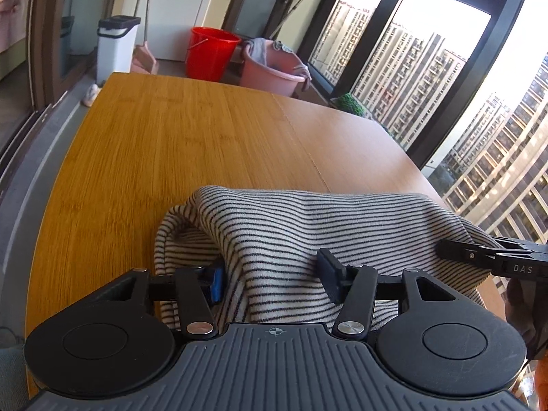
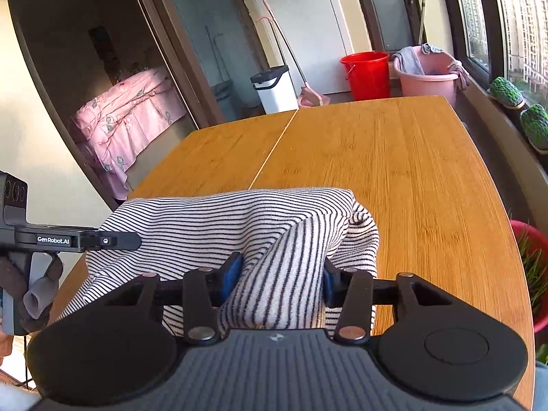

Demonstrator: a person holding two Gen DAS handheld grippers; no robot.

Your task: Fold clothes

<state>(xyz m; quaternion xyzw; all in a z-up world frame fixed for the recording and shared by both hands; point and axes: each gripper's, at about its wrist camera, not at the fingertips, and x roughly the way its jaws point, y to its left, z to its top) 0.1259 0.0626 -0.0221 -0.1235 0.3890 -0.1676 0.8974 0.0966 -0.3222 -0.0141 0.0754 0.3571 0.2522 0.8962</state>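
Note:
A cream garment with thin dark stripes lies bunched at the near edge of the wooden table. My left gripper is shut on a thick fold of it, its blue pads sunk into the cloth at the garment's left end. My right gripper is shut on the bunched cloth at the right end, fabric bulging between the pads. Each tool shows in the other's view: the right gripper at the far right, the left gripper at the far left. The garment's near part is hidden under the grippers.
Beyond the table's far edge stand a red bucket, a pink basin with rags and a white bin. Tall windows run along the right. A red pot of grass stands by the table's right edge.

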